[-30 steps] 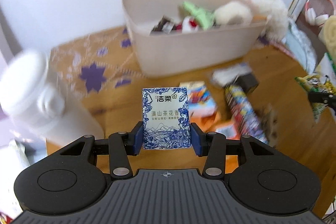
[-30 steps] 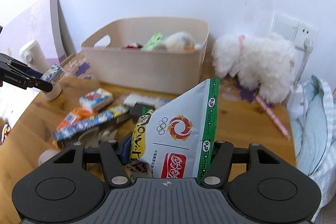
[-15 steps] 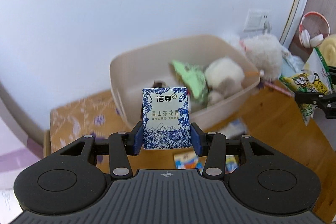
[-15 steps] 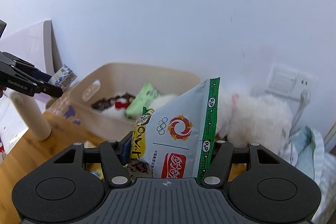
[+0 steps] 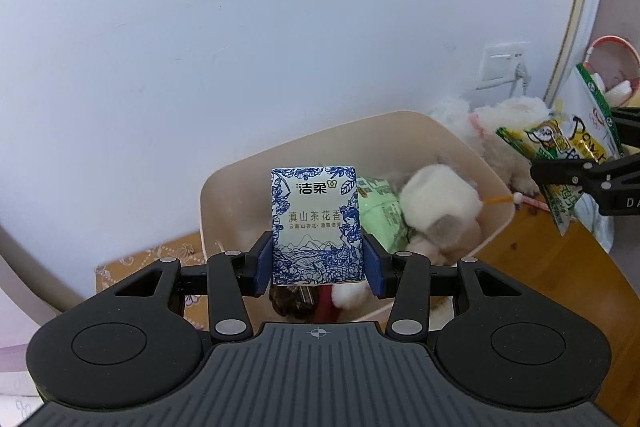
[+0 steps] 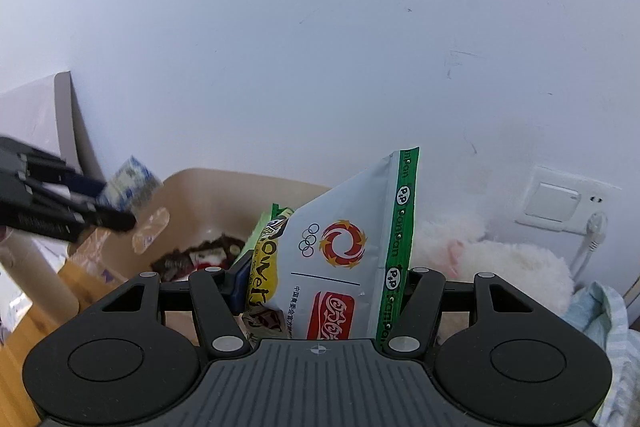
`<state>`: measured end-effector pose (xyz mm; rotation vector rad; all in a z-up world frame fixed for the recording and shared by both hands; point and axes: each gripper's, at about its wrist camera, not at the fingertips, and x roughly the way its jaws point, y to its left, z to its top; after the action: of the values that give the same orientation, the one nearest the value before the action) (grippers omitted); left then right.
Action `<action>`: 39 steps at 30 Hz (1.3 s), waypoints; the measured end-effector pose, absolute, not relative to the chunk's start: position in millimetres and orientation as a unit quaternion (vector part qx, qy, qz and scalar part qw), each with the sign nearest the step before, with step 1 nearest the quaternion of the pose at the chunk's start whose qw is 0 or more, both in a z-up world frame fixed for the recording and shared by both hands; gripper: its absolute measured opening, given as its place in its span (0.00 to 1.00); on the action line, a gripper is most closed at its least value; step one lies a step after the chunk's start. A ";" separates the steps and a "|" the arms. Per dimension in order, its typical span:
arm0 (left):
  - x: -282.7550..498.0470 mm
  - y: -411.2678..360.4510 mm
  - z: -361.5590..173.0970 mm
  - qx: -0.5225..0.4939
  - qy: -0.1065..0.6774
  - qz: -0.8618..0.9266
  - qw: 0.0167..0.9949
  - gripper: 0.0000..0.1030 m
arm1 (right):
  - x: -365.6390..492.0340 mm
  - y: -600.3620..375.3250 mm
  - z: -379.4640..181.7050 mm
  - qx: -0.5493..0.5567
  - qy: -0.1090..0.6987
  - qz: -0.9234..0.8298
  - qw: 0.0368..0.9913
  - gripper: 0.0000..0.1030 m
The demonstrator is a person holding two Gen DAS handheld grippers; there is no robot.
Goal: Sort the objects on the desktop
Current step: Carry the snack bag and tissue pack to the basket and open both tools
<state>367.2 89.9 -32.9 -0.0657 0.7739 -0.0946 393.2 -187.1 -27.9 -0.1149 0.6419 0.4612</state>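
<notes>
- The left hand-held gripper (image 5: 318, 259) is seen tilted downward, its two blue-padded fingers (image 5: 261, 263) pressed against the two sides of a blue-and-white tissue pack (image 5: 315, 225), which is held upright between them.
- The right hand-held gripper (image 6: 320, 291) is likewise angled downward, and a white-and-green snack bag (image 6: 352, 251) is clamped between its fingers; only the blue pad of the left-side finger (image 6: 239, 281) can be seen, the other being hidden behind the bag.
- In the right wrist view, the left hand-held gripper is seen blurred off to the left side.
- In the left wrist view, the right hand-held gripper is seen off to the right side.
</notes>
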 end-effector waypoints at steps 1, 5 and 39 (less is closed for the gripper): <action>371.3 88.6 -35.8 -0.032 0.380 -0.041 0.923 0.45 | 397.8 -182.6 -28.1 -0.056 0.314 0.225 0.921 0.57; 386.3 83.4 -48.2 -0.037 0.391 -0.022 0.919 0.45 | 416.8 -162.7 -33.4 -0.062 0.325 0.224 0.917 0.57; 380.9 61.1 -81.1 -0.031 0.426 0.012 0.904 0.72 | 404.1 -141.7 -39.2 -0.085 0.347 0.191 0.914 1.00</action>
<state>380.9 61.1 -81.1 -0.0634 0.8795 0.0258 404.1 -141.7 -39.2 -0.1756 0.7138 0.3930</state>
